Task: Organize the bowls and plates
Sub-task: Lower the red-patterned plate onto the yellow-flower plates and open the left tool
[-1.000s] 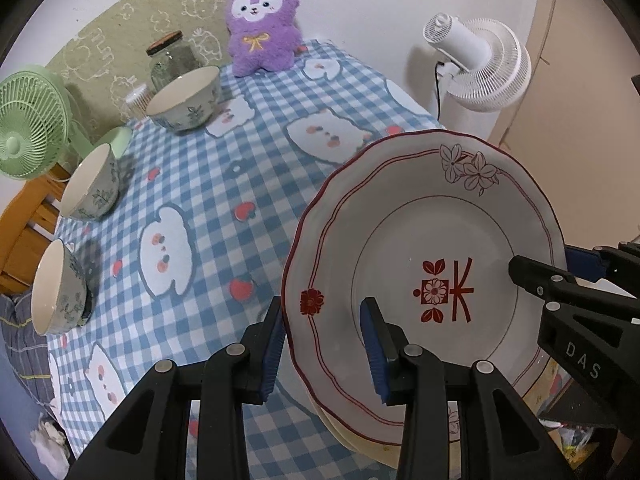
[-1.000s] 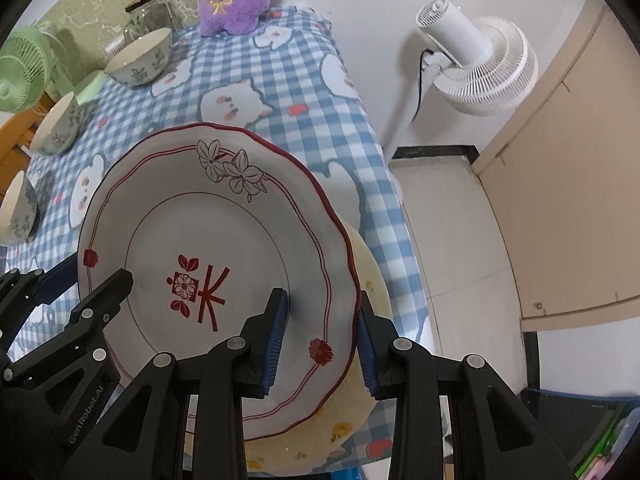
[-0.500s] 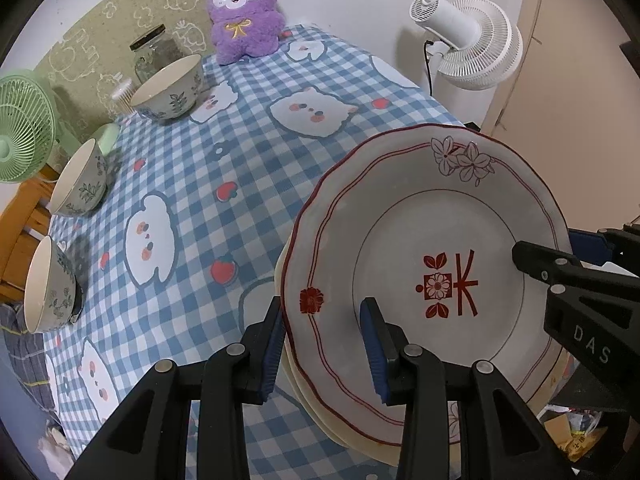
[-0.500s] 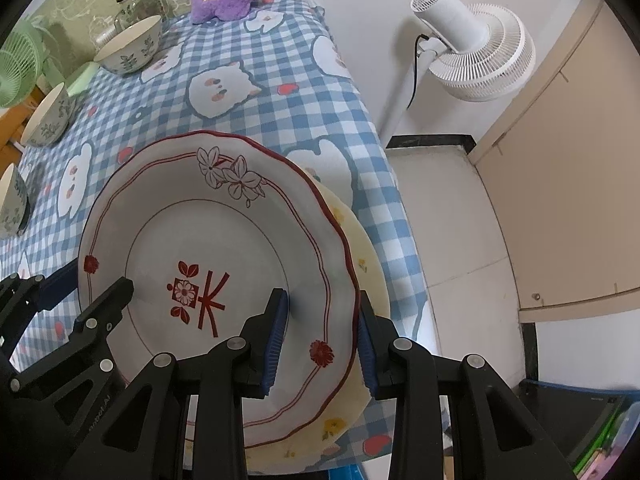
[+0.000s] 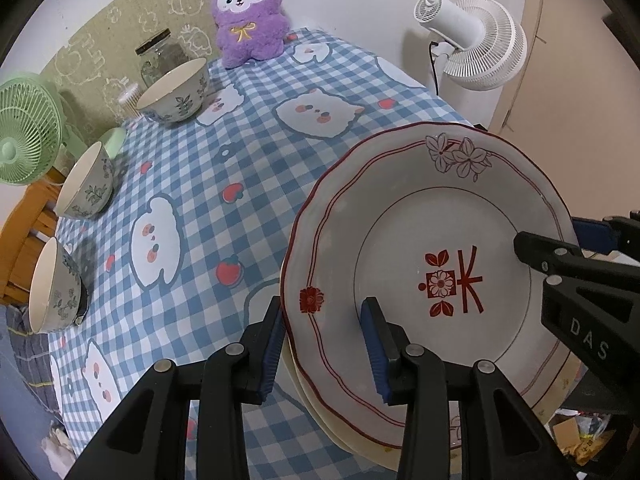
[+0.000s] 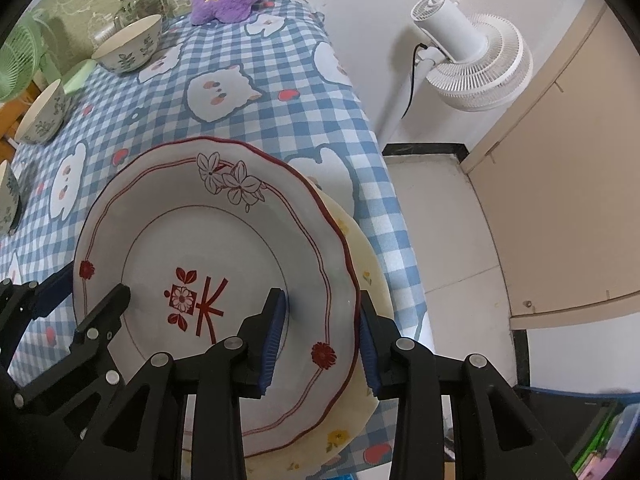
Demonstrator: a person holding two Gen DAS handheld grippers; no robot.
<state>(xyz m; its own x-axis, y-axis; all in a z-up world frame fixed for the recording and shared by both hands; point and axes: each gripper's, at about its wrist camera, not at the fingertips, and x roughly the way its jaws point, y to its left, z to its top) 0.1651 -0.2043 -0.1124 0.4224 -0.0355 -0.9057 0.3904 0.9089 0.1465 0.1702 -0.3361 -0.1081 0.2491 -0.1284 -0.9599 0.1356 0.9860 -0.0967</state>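
A white plate with a red rim and red motif (image 5: 432,248) (image 6: 208,248) is held by both grippers over a cream yellow-flowered plate (image 6: 360,264) (image 5: 316,408) at the table's near right corner. My left gripper (image 5: 324,344) is shut on the red-rimmed plate's left edge. My right gripper (image 6: 320,340) is shut on its right edge. Three patterned bowls stand along the table's left side: a far bowl (image 5: 176,92) (image 6: 130,46), a middle bowl (image 5: 86,182) (image 6: 42,114) and a near bowl (image 5: 54,286).
The table has a blue checked cloth (image 5: 224,168). A purple plush toy (image 5: 248,12), a glass jar (image 5: 160,56) and a green fan (image 5: 22,140) stand at the back and left. A white standing fan (image 6: 468,60) is on the floor beside the table's right edge.
The red-rimmed plate has come down closer to the cream plate beneath it, both grippers moving with it. The bowls have not moved.
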